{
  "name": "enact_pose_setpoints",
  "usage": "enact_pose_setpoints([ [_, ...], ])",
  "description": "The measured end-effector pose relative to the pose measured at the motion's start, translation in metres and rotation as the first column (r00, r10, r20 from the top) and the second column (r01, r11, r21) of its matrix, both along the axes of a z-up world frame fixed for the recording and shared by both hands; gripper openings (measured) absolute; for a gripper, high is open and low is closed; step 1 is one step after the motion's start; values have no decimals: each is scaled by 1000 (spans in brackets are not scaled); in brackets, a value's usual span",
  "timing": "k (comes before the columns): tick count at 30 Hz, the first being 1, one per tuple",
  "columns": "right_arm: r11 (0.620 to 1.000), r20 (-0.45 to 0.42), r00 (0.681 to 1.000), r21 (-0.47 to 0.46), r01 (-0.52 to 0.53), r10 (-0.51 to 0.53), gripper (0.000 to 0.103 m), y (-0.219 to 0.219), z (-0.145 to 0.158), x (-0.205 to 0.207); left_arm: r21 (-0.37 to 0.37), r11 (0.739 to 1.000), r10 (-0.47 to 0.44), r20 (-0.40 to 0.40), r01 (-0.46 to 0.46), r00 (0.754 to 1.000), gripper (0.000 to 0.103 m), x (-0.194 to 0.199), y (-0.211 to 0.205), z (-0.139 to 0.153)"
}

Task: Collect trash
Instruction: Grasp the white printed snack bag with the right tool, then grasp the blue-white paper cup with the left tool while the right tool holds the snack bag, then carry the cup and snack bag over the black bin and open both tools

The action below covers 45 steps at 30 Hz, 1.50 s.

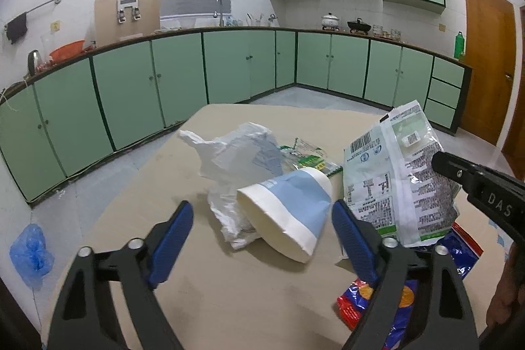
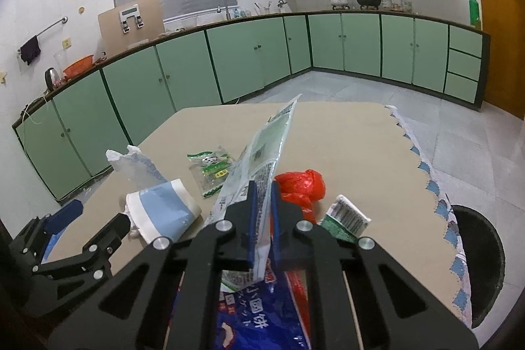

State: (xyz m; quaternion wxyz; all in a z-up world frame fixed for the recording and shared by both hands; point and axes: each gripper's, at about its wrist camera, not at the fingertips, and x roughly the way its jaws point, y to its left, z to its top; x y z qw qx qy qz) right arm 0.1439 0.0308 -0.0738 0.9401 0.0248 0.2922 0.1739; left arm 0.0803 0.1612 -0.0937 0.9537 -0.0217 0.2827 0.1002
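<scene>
My left gripper (image 1: 261,227) is open, its blue fingers on either side of a blue-and-white paper cup (image 1: 288,210) lying on its side on the beige table (image 1: 203,291). A crumpled white plastic bag (image 1: 236,153) lies behind the cup. My right gripper (image 2: 262,218) is shut on a white-and-green printed wrapper (image 2: 262,159), held upright above the table; the wrapper also shows in the left wrist view (image 1: 393,179). The cup (image 2: 164,209) lies left of the right gripper. A red-and-blue snack bag (image 2: 262,310) lies under the right gripper.
On the table lie a small green-and-clear wrapper (image 2: 211,169), a crumpled red plastic bag (image 2: 302,186) and a green-and-white packet (image 2: 344,217). A black bin (image 2: 479,251) with a patterned liner stands at the table's right edge. A blue bag (image 1: 31,255) lies on the floor.
</scene>
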Motion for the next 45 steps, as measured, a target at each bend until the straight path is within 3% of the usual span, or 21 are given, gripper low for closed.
enact_pose_setpoints([
  [4, 1000, 0, 1000, -3, 4, -4, 7, -1, -1, 0, -4, 1000, -11, -24, 11, 1000, 68, 8, -5, -8],
  [8, 1000, -2, 1000, -7, 6, -6, 7, -4, -3, 1, 12, 1000, 8, -31, -7, 999, 68, 16, -3, -12],
  [19, 1000, -15, 1000, -15, 7, -7, 7, -3, -10, 8, -50, 999, -9, -47, 7, 999, 67, 34, 9, -19],
  [21, 1000, -18, 1000, -19, 6, -7, 7, -3, -11, 9, -59, 998, -15, -42, 13, 999, 57, 33, 7, -18],
  [25, 1000, -25, 1000, -26, 7, -8, 8, -3, -12, 11, -79, 996, -34, -44, 31, 998, 23, 31, 3, -19],
  [32, 1000, -35, 999, -28, 12, -13, 8, -1, -11, 11, -67, 997, -45, -2, 45, 999, 3, 16, -7, -8],
  [45, 1000, 10, 1000, -4, -24, 24, 5, -5, 11, -1, -11, 995, -94, 86, 95, 992, 3, -8, -27, 24],
])
